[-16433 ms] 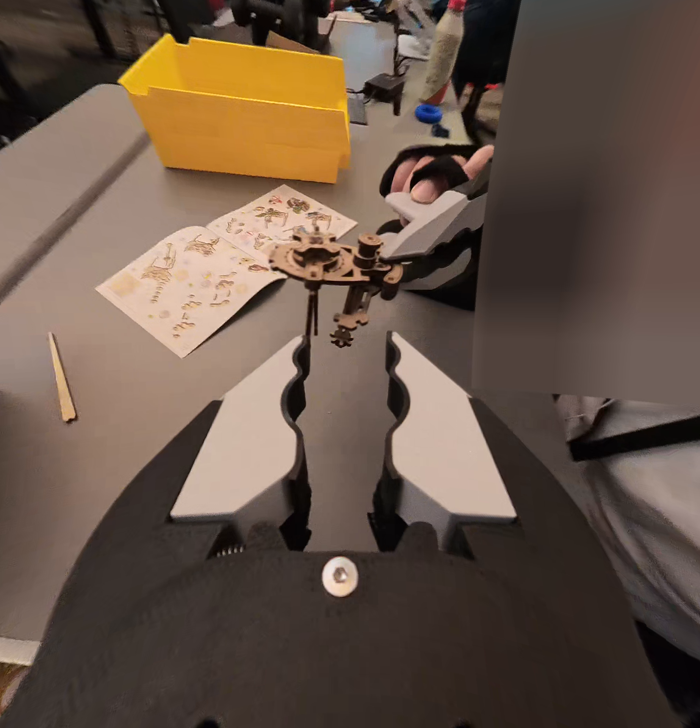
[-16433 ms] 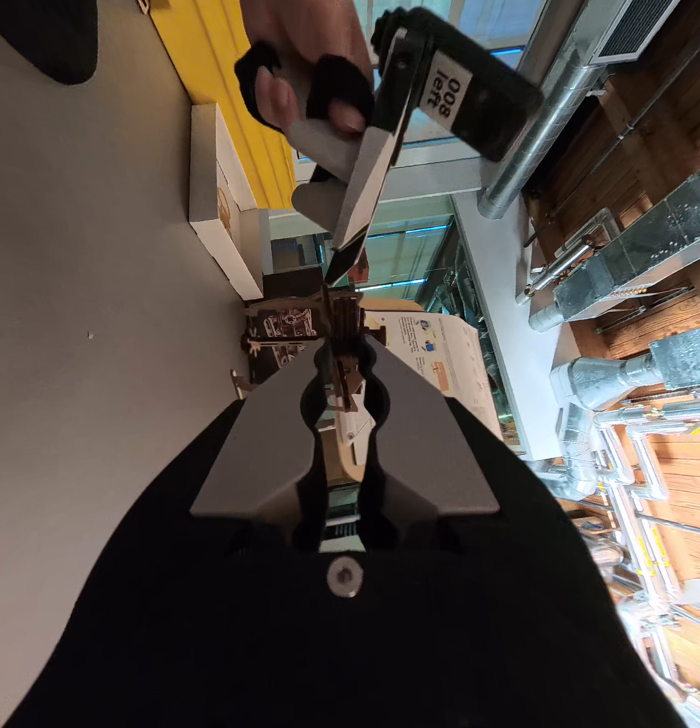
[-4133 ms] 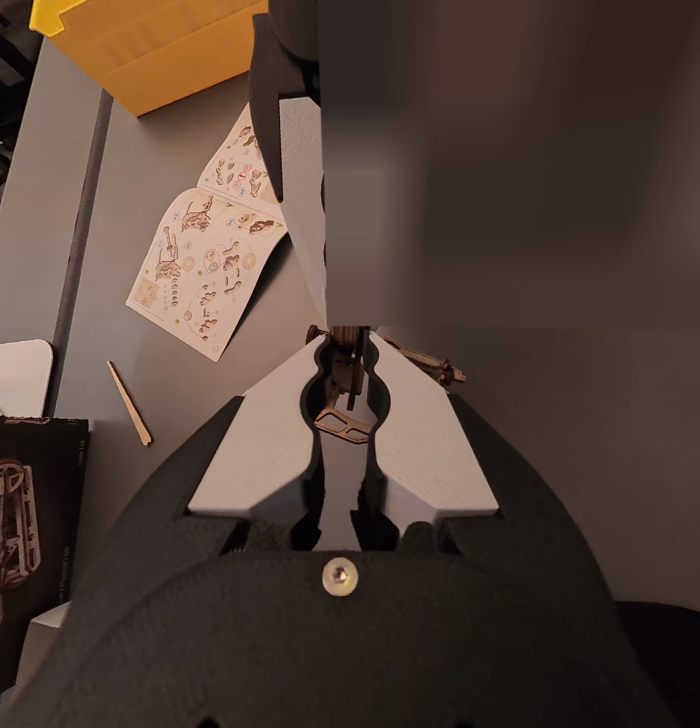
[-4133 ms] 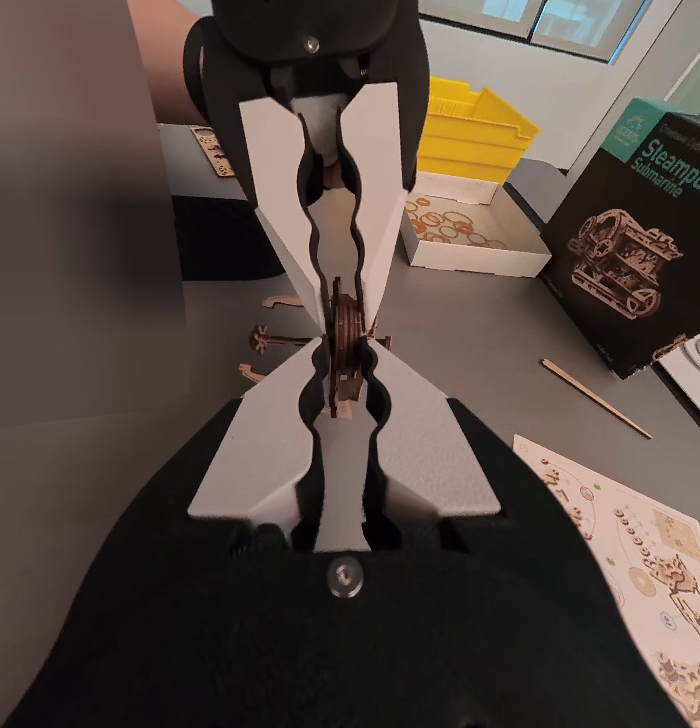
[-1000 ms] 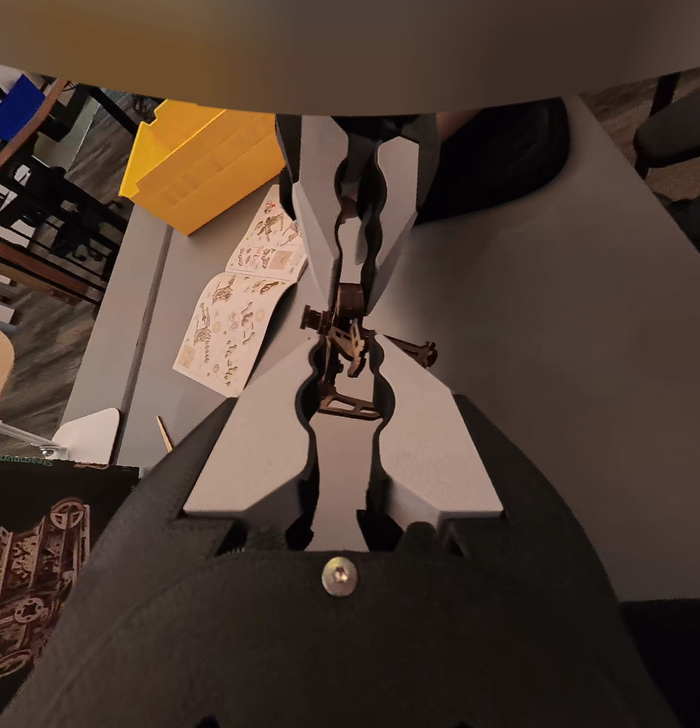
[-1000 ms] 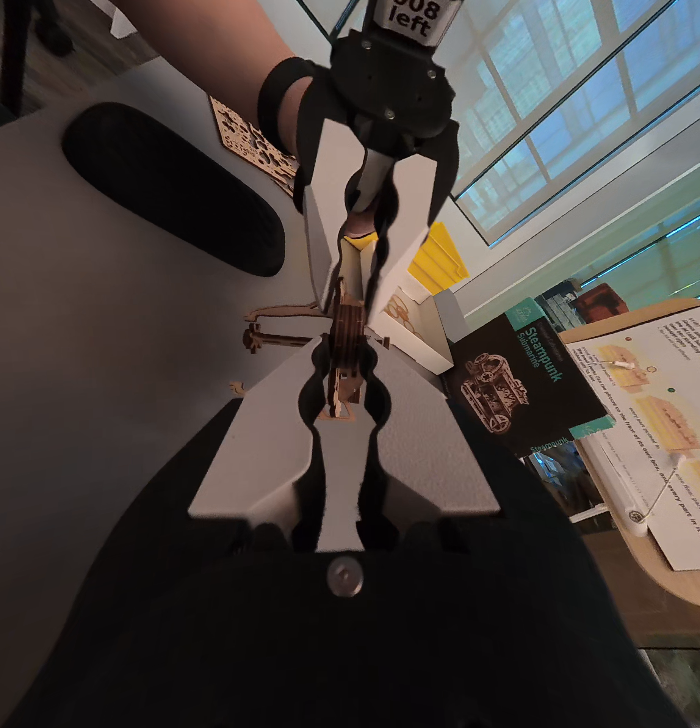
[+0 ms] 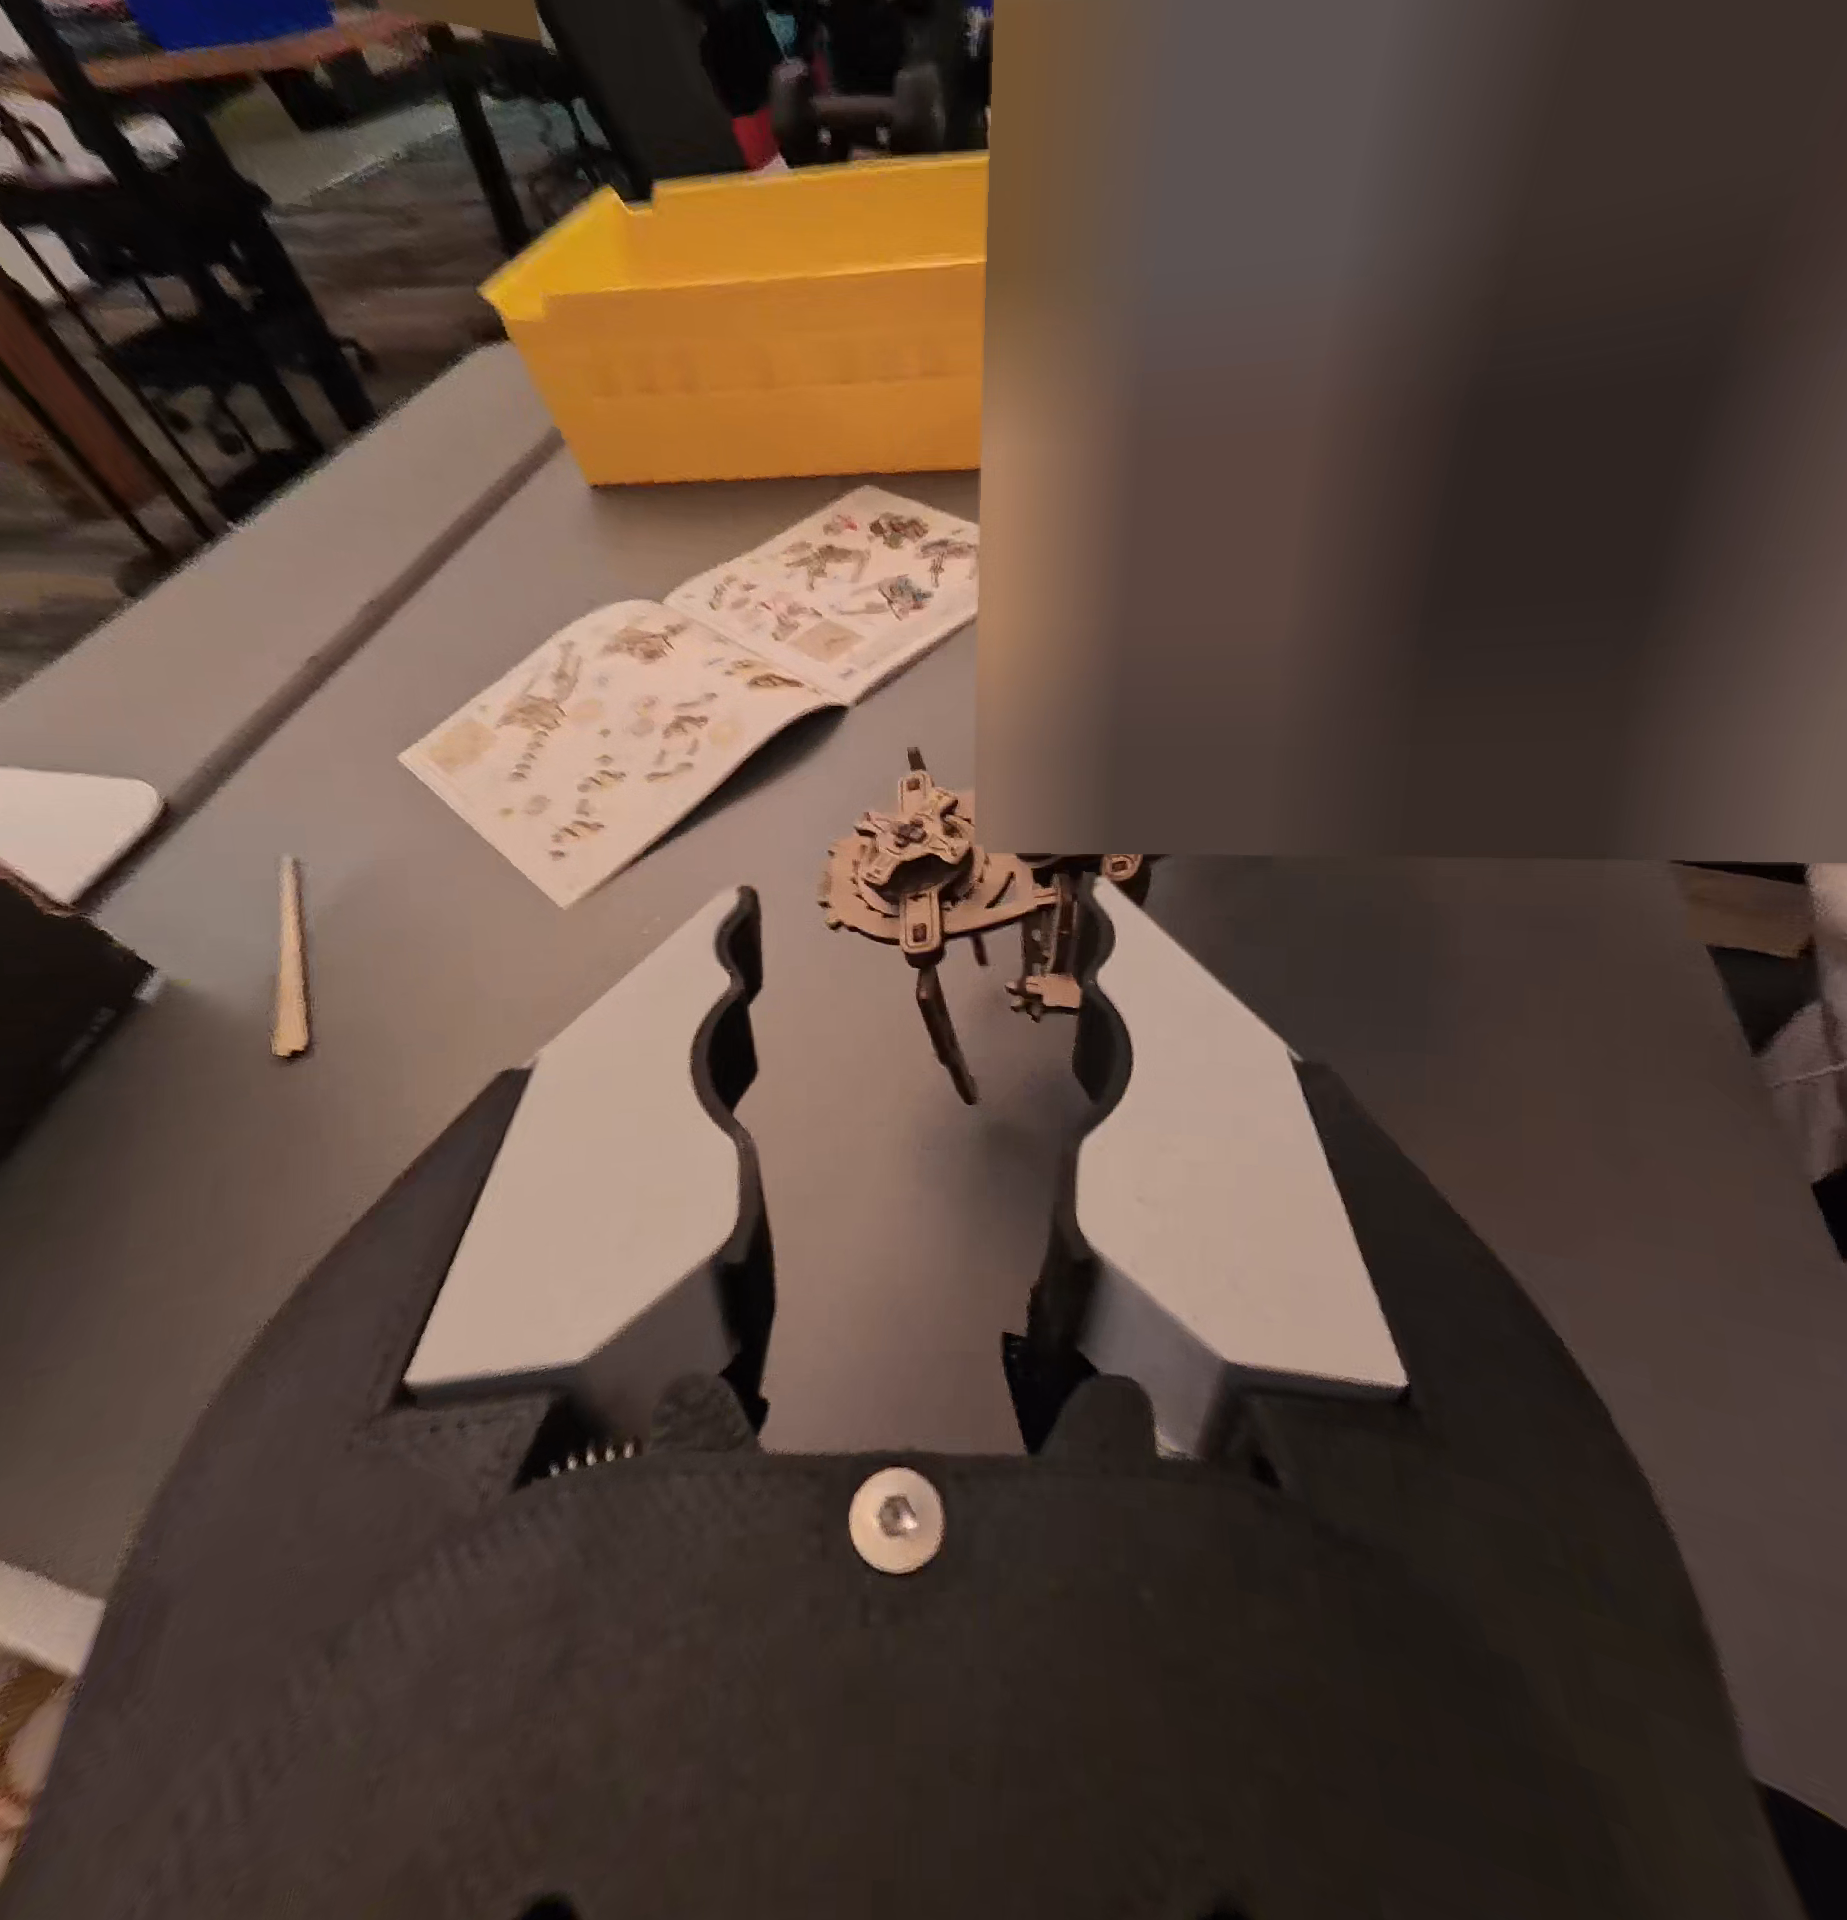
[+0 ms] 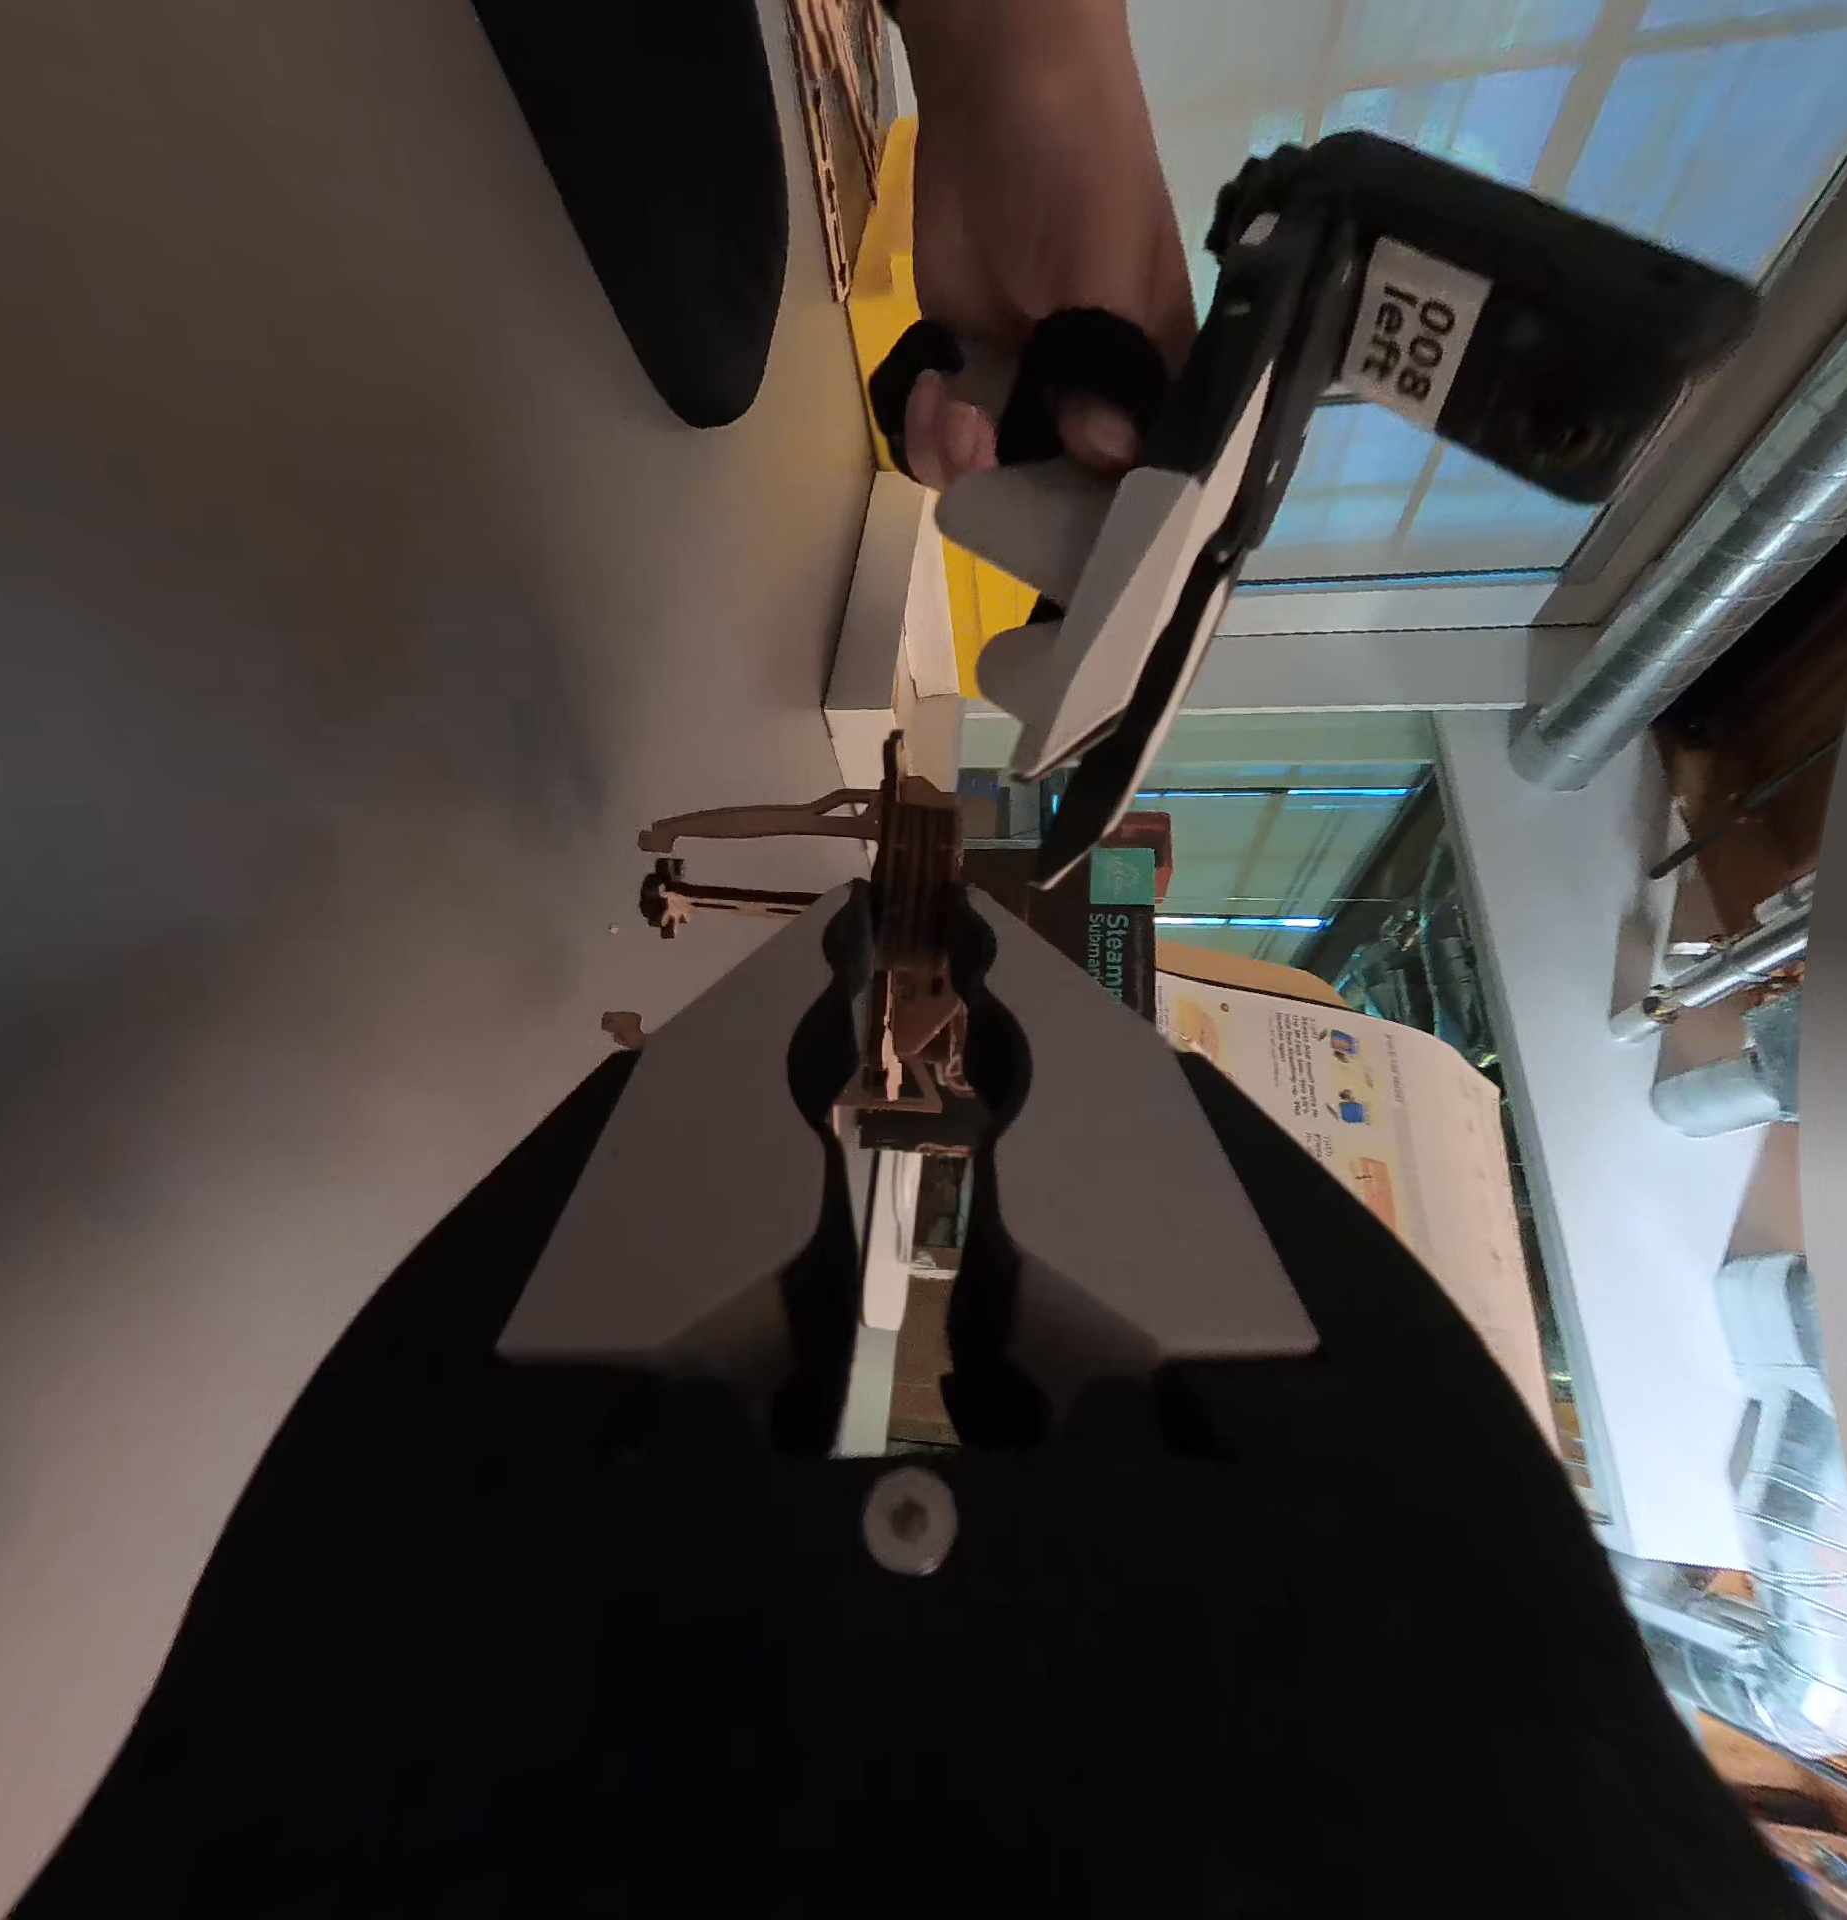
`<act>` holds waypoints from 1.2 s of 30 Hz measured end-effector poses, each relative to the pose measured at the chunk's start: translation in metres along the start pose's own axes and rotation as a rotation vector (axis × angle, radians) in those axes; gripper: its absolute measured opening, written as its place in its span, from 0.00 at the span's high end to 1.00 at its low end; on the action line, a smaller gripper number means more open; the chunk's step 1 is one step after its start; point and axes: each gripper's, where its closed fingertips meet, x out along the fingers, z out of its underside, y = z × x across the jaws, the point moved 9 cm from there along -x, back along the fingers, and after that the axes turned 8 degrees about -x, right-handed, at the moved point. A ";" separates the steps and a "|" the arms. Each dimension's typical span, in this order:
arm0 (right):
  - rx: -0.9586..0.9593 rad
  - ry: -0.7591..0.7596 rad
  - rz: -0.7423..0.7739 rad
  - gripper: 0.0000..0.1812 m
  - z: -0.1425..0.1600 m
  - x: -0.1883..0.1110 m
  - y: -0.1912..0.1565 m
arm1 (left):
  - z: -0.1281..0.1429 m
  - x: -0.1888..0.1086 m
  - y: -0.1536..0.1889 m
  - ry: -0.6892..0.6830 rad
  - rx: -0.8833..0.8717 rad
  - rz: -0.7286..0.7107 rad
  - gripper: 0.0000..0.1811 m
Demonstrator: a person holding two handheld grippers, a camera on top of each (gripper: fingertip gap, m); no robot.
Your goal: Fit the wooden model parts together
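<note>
My left claw (image 7: 924, 914) is spread wide with nothing between its fingers, hanging over the grey worktop (image 7: 483, 1039). Just beyond its tips I see the wooden model (image 7: 914, 873), a brown gear-like disc with thin legs pointing down, held up off the worktop. Its right end runs under a blurred patch, so from this side I cannot see what holds it.

My right wrist camera is rolled on its side. There my right claw (image 8: 914, 914) is closed on the wooden model (image 8: 914, 862), the layered wooden edge pinched between the two grey fingers, with two thin wooden arms sticking out towards the worktop (image 8: 275, 727). The left claw (image 8: 1070, 821) shows above and to the right of the model, close to it but, as far as I can tell, not touching, with a hand (image 8: 1044, 270) in a black fingerless glove on its handle.

On the worktop in the left view, an open instruction booklet (image 7: 690, 696) lies far left of the model, a yellow bin (image 7: 773, 384) stands beyond it, and a thin wooden stick (image 7: 290, 956) lies near left. A dark box (image 7: 25, 1029) sits at the left edge.
</note>
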 end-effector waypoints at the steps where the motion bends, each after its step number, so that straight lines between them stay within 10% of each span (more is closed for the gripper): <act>1: -0.010 -0.006 0.008 0.93 -0.001 0.000 0.000 | 0.002 0.004 0.001 -0.027 -0.012 0.011 0.68; 33: -0.188 -0.017 0.023 0.93 -0.009 0.002 -0.013 | 0.026 0.012 0.004 0.080 -0.140 0.083 0.76; 36: -0.243 0.000 0.025 0.92 -0.014 0.000 -0.016 | 0.016 0.004 0.006 0.085 -0.037 0.008 0.64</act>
